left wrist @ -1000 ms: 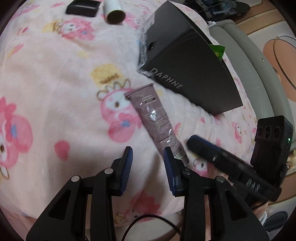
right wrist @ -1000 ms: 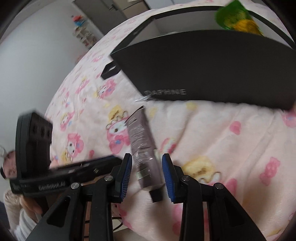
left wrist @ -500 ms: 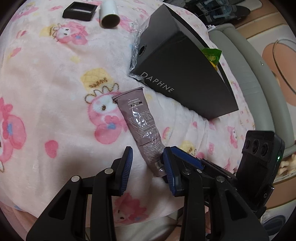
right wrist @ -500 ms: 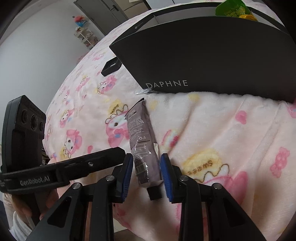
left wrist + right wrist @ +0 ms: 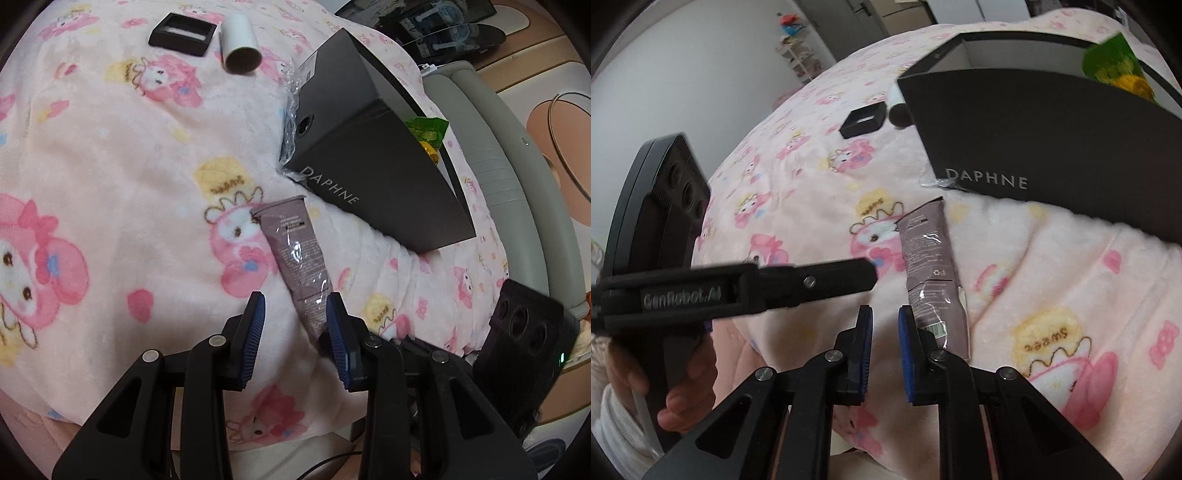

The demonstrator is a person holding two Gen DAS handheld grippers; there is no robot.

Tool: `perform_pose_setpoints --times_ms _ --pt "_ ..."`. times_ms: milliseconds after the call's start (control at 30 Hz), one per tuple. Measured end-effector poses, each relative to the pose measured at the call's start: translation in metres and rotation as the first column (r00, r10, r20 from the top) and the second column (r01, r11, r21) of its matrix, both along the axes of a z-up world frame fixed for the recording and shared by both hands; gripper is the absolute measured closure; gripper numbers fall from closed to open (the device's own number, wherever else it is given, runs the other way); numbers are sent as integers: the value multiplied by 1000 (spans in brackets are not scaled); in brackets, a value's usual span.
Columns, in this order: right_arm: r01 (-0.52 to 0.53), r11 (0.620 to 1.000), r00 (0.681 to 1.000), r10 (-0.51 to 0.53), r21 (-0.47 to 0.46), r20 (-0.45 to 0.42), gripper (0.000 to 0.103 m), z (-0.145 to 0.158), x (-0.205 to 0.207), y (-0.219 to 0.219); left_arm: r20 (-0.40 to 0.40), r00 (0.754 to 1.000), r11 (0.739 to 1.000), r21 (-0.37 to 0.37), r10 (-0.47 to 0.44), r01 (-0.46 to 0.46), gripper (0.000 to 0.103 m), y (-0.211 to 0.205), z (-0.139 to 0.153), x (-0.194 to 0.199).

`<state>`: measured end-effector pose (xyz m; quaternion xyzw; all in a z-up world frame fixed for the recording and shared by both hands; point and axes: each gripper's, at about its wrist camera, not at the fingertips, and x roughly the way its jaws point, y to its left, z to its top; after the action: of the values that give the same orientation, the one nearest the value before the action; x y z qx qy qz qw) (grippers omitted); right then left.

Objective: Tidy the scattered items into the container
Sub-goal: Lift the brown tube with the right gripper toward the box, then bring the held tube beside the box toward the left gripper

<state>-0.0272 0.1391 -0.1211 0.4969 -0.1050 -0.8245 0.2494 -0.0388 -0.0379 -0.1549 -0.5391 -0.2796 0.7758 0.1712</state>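
Count, L to R on the pink cartoon blanket (image 5: 110, 155): 1 black square frame (image 5: 183, 34), 1 white cylinder (image 5: 241, 44) just beside it, 1 mauve tube (image 5: 295, 258), 1 black box (image 5: 373, 162) lettered DAPHNE, w/ 1 green packet (image 5: 424, 129) poking above its far rim. 2 claws total.

Left claw (image 5: 293, 332): jaws apart, nothing btwn them. Tube lies flat on blanket, crimped end up toward box corner, cap end down by the claw's right finger (image 5: 338, 332), which overlaps the tube's lower part in this view; contact – can't tell. Tube sits right of the jaw gap, not inside it.

Right wrist view: frame (image 5: 864, 120) and cylinder end (image 5: 899, 112) far back at box's left edge. Right claw (image 5: 885, 347): jaws apart w/ a narrow gap, gripping nothing. Tube (image 5: 931, 273) lies just right of this claw's right finger (image 5: 908, 350), lower end hidden behind it; touching or not – unclear. Tube's upper end near box wall (image 5: 1052, 147), not in box. Box open at top, white inside; packet (image 5: 1115, 66) at its right end. Left claw's body crosses the left side of this view, hand (image 5: 679, 391) on its grip.
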Motion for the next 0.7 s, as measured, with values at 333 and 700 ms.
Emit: perform_pose_setpoints --times_ms 333,700 --pt "70 997 992 -71 16 102 63 -28 -10 19 16 999 999 7 -43 43 69 19 -8 -1" --pt "-10 960 985 58 279 -165 74 9 7 -15 -27 999 999 29 -30 31 69 8 4 -2"
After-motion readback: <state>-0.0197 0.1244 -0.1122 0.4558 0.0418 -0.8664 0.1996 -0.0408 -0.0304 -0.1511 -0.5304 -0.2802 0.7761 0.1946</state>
